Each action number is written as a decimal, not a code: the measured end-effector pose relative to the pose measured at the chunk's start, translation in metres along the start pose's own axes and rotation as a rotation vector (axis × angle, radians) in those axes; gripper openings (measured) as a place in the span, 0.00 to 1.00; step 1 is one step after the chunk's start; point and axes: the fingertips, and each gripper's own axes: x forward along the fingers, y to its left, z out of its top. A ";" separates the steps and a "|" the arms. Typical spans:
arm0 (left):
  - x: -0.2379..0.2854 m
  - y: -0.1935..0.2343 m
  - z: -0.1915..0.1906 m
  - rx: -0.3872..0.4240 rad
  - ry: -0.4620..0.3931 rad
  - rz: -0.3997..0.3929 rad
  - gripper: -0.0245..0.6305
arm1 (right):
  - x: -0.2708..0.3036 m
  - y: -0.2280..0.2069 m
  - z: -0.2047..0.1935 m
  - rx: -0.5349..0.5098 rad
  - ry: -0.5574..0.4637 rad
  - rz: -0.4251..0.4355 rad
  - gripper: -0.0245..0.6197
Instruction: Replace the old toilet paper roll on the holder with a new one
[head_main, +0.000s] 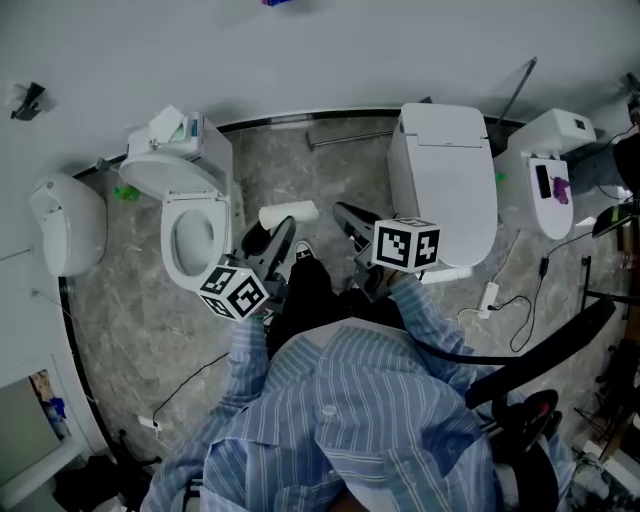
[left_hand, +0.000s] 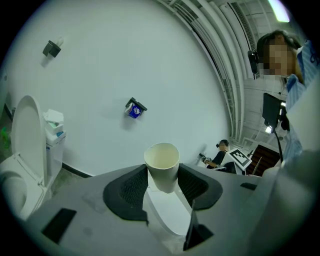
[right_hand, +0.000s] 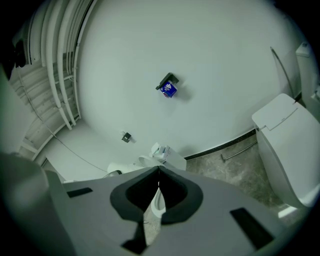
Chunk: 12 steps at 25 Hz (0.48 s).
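A person in a striped blue shirt (head_main: 350, 400) stands on a grey marbled floor (head_main: 270, 170) among several toilets, with a gripper in each hand held out in front. The left gripper (left_hand: 162, 174) has its fingers (left_hand: 131, 187) clamped on a toilet paper roll (left_hand: 161, 157), a pale hollow tube with a thin wall. The dark ribbed pads press on both of its sides, and its open end stands up above them. In the head view the roll shows as a white cylinder lying crosswise at the tip of that gripper, over the floor just beside the open toilet (head_main: 190, 235), whose lid is raised. The right gripper (right_hand: 159, 171) has its fingers together, with nothing between them, and it points toward the floor and the foot of the wall. In the head view it is near the left gripper, apart from it, and just beside the closed toilet (head_main: 445, 175). High on the white wall (right_hand: 200, 60) ahead hangs a dark holder (right_hand: 167, 87) with something blue in it. It is well apart from both grippers, and what the blue thing is cannot be made out.
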 end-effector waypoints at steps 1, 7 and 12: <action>0.000 -0.010 -0.008 0.000 0.002 0.000 0.32 | -0.010 -0.003 -0.005 -0.002 0.003 0.001 0.05; -0.012 -0.052 -0.048 -0.009 0.006 0.026 0.32 | -0.057 -0.014 -0.032 -0.013 0.029 0.013 0.05; -0.023 -0.070 -0.063 0.001 -0.006 0.048 0.32 | -0.080 -0.020 -0.046 -0.018 0.026 0.025 0.05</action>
